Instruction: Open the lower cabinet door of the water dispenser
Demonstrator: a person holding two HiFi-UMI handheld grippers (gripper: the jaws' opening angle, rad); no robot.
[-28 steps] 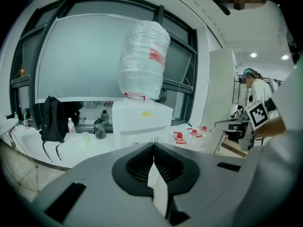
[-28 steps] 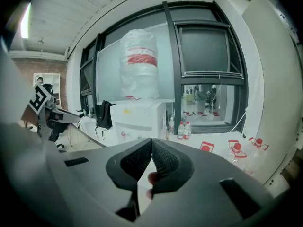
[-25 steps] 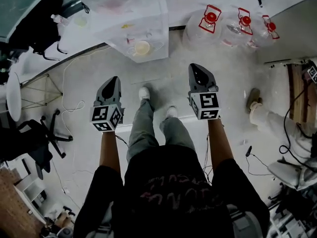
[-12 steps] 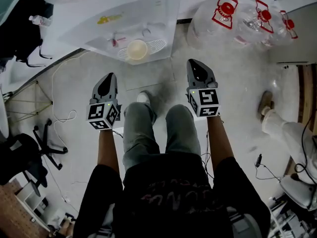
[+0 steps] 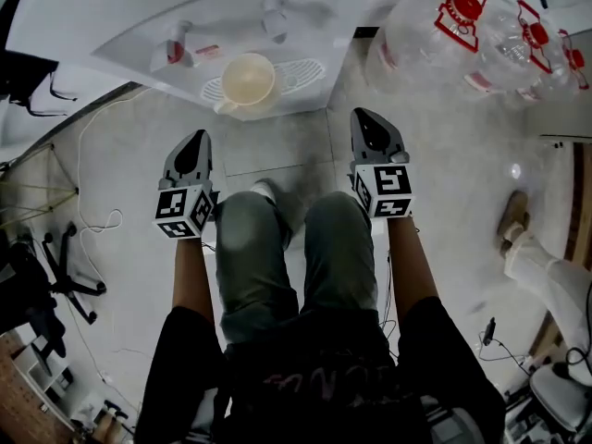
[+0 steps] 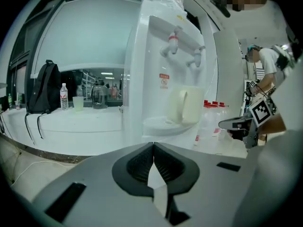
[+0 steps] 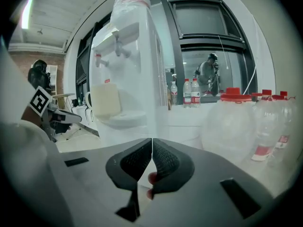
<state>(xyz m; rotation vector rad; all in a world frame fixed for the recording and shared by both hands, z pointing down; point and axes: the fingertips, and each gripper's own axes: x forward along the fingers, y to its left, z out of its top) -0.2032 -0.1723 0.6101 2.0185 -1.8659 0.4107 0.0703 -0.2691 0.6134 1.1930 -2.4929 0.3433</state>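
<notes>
Water dispenser (image 5: 185, 17): white, standing on the floor straight ahead of the person, above both grippers in the head view. It has two taps on its front, one with a red lever.
Lower cabinet door: probably the white front below the drip tray. The head view looks down from above and the gripper bodies cover that part, so whether it is closed cannot be made out.
Mug (image 5: 247, 80): cream, sitting on the drip tray under the taps.
Left gripper (image 5: 192, 144): over the floor just outside the person's left knee, pointing at the dispenser and not touching it. Jaws clenched, pads meeting, nothing between them.
Right gripper (image 5: 372, 126): beside the right knee, level with the left one and also clear of the dispenser. Jaws clenched tip to tip and empty.
Knees (image 5: 277, 239): bent, between the two grippers.
Water jugs (image 5: 435, 35): clear with red caps, on the floor right of the dispenser, beyond the right gripper.
Backpack (image 6: 45, 91): black, on the white counter left of the dispenser.
</notes>
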